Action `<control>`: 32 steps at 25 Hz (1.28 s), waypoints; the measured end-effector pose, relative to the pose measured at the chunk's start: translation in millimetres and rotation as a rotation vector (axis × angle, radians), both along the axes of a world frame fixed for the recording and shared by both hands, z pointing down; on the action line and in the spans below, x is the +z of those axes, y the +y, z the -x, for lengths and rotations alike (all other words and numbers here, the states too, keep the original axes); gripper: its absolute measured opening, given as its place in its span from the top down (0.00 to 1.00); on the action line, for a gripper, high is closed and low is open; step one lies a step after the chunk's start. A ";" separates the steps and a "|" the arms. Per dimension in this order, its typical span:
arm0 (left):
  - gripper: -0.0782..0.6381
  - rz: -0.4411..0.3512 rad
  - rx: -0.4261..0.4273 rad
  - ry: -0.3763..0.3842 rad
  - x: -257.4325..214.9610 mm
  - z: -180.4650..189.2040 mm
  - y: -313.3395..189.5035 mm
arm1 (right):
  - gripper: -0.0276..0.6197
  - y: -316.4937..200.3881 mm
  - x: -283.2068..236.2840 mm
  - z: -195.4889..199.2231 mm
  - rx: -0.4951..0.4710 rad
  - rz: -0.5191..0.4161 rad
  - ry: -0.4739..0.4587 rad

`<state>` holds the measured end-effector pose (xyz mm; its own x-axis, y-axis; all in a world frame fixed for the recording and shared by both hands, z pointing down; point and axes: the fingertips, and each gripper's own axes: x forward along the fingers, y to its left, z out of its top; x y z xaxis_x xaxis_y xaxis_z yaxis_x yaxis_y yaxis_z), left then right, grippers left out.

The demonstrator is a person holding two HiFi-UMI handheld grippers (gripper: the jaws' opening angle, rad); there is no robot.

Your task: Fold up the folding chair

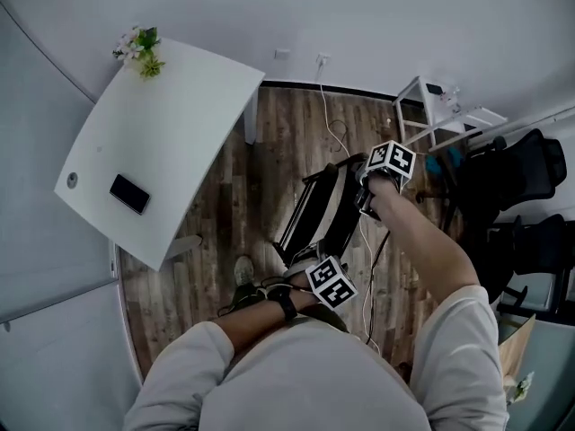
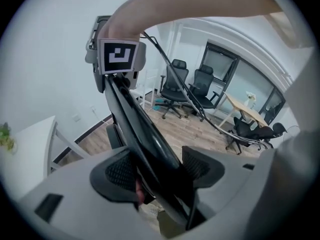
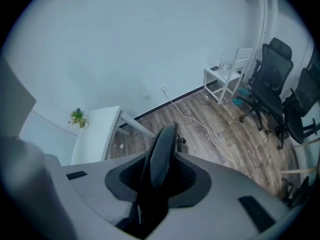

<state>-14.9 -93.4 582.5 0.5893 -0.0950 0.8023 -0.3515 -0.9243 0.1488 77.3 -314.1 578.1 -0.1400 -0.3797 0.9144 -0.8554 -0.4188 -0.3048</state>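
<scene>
The black folding chair (image 1: 319,209) is folded flat and held off the wooden floor, tilted, in the middle of the head view. My right gripper (image 1: 367,196) is shut on its upper edge; in the right gripper view the thin black edge (image 3: 162,149) runs between the pads of the right gripper (image 3: 157,176). My left gripper (image 1: 310,266) grips the lower end near my body. Seen from the left gripper view, the chair frame (image 2: 135,119) passes between the two pads, and the left gripper (image 2: 157,171) is shut on it. The right gripper's marker cube (image 2: 120,56) shows at the chair's far end.
A white table (image 1: 171,142) with a phone (image 1: 130,193) and flowers (image 1: 139,52) stands at the left. A white cable (image 1: 334,133) trails on the floor behind the chair. A white stand (image 1: 440,115) and black office chairs (image 1: 521,178) crowd the right side.
</scene>
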 end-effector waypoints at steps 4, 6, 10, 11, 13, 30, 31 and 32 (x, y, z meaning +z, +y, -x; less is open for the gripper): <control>0.49 -0.004 -0.027 -0.001 -4.2 49.9 -35.0 | 0.78 -32.3 -1.8 49.9 -0.005 -0.017 -0.027; 0.50 -0.003 -0.037 0.000 -4.5 72.8 -53.0 | 0.78 -50.1 -1.9 72.8 -0.003 -0.026 -0.042; 0.50 0.000 -0.050 -0.004 -2.4 119.9 -84.4 | 0.78 -81.0 2.4 118.5 -0.003 -0.034 -0.070; 0.51 0.000 -0.052 -0.008 -1.8 130.8 -91.4 | 0.78 -87.7 3.9 129.0 -0.001 -0.034 -0.077; 0.51 -0.001 -0.052 -0.014 -0.5 151.4 -105.3 | 0.78 -101.1 6.4 149.0 -0.001 -0.033 -0.091; 0.51 0.129 -0.075 0.190 0.2 269.8 -199.9 | 0.70 -191.4 23.8 257.0 -0.021 -0.032 -0.096; 0.51 0.129 -0.076 0.194 -0.1 273.7 -203.4 | 0.69 -195.4 23.5 261.7 -0.036 -0.032 -0.100; 0.51 0.128 -0.077 0.199 -0.3 277.6 -206.7 | 0.69 -199.2 23.0 266.5 -0.050 -0.034 -0.104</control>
